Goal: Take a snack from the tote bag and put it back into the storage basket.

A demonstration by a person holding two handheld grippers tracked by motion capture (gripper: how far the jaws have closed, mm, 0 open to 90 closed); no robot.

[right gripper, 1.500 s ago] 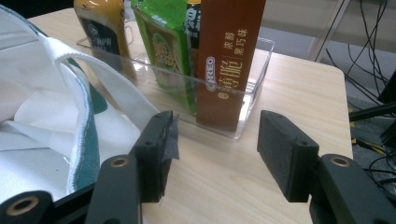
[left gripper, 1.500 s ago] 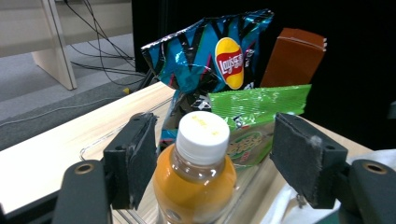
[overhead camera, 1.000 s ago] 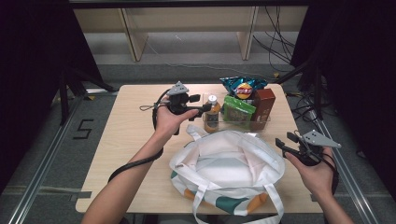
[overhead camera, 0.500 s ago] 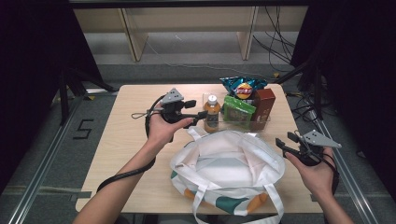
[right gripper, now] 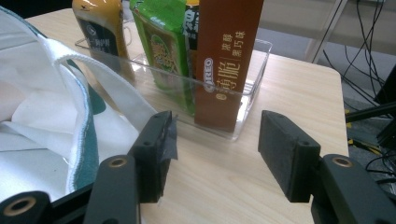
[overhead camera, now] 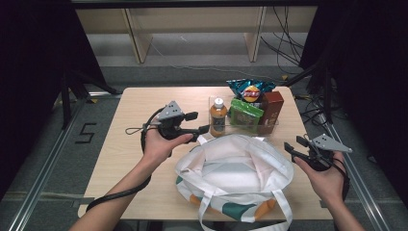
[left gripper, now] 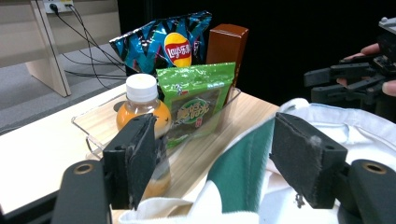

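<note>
White tote bag [overhead camera: 234, 168] lies open; my left gripper [overhead camera: 203, 129] has slid back from the juice bottle [overhead camera: 218, 117], jaws spread, empty; right gripper [overhead camera: 292, 147] waits, spread.

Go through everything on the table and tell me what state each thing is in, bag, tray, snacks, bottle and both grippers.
tote bag: mouth open, lying on the table
clear tray: holds the snacks and the bottle
bottle: upright, white cap on
chip bag: sealed, standing at the tray's back
green packet: upright, sealed
brown box: upright, closed
left gripper: open, nothing held
right gripper: open, nothing held
</note>
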